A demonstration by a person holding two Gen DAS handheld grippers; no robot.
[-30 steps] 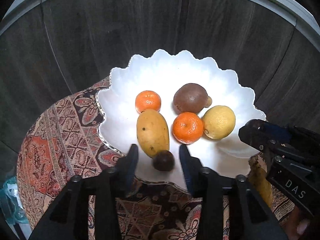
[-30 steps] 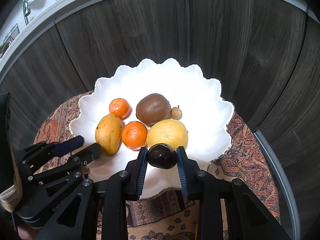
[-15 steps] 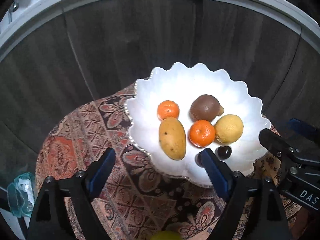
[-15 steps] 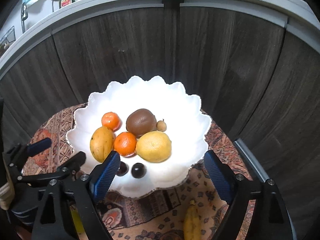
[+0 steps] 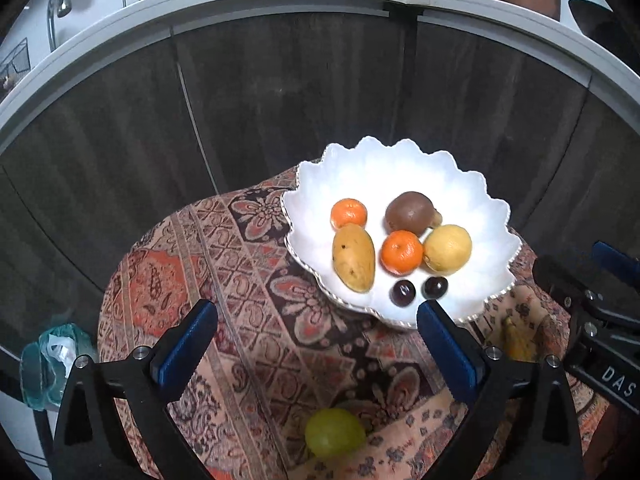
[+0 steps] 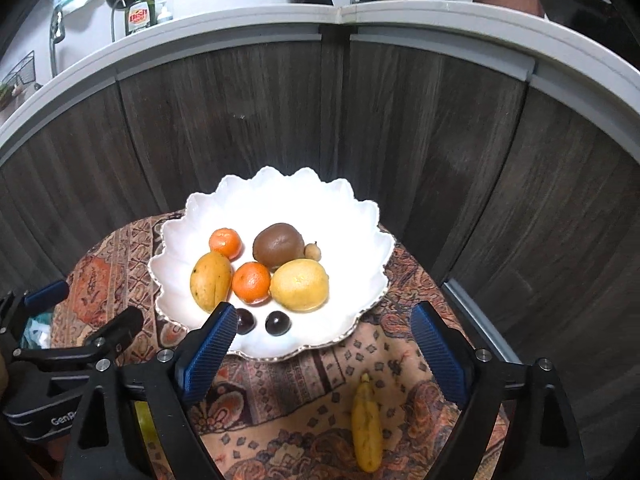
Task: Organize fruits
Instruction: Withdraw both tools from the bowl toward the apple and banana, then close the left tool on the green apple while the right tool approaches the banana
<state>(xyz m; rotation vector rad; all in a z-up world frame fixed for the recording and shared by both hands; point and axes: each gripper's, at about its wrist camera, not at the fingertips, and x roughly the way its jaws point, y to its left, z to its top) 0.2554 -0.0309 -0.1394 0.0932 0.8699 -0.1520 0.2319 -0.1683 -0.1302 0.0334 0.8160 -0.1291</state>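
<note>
In the bowl (image 6: 372, 216) lie both released plums (image 6: 278, 323); both grippers' fingers (image 5: 188, 350) have just opened, empty.

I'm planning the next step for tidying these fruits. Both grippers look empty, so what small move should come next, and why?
Probably lower the open right gripper onto the banana. It lies on the patterned cloth outside the white bowl, right below those jaws. The left gripper, also open, could likewise take the green fruit.

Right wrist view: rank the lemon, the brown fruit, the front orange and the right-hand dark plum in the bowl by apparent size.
1. lemon
2. brown fruit, slightly smaller, though it lies farther back, so the margin is unsure
3. front orange
4. right-hand dark plum, clearly smallest despite being nearest
</note>
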